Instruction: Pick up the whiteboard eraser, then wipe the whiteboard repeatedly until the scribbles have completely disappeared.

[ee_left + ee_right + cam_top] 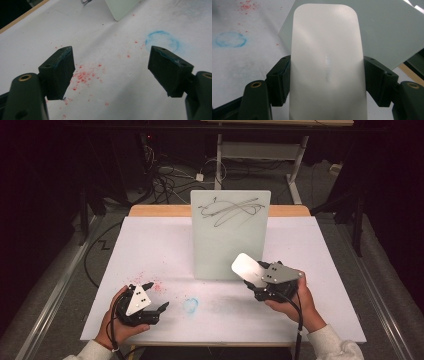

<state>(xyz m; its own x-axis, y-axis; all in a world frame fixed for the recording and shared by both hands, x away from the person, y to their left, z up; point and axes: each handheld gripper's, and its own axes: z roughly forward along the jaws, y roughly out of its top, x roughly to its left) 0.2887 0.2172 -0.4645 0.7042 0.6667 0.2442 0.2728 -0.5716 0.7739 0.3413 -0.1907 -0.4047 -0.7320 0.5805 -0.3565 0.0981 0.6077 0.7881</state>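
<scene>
A pale glass-like board (230, 240) stands upright in the middle of the white table (150, 245), with black scribbles (230, 211) near its top. My right gripper (252, 276) sits just in front of the board's lower right corner, shut on a white rounded-rectangular pad (246, 265). In the right gripper view the pad (325, 50) fills the gap, both jaws of the gripper (327, 72) pressing on its sides, and the board (387, 32) is close behind. My left gripper (157, 295) rests near the table's front left, open and holding nothing (112, 57).
Red specks (85, 75) are scattered on the table under the left gripper. A faint blue ring smudge (191, 305) lies between the two hands. Cables (165, 180) and a desk frame (260, 150) stand on the dark floor beyond the table.
</scene>
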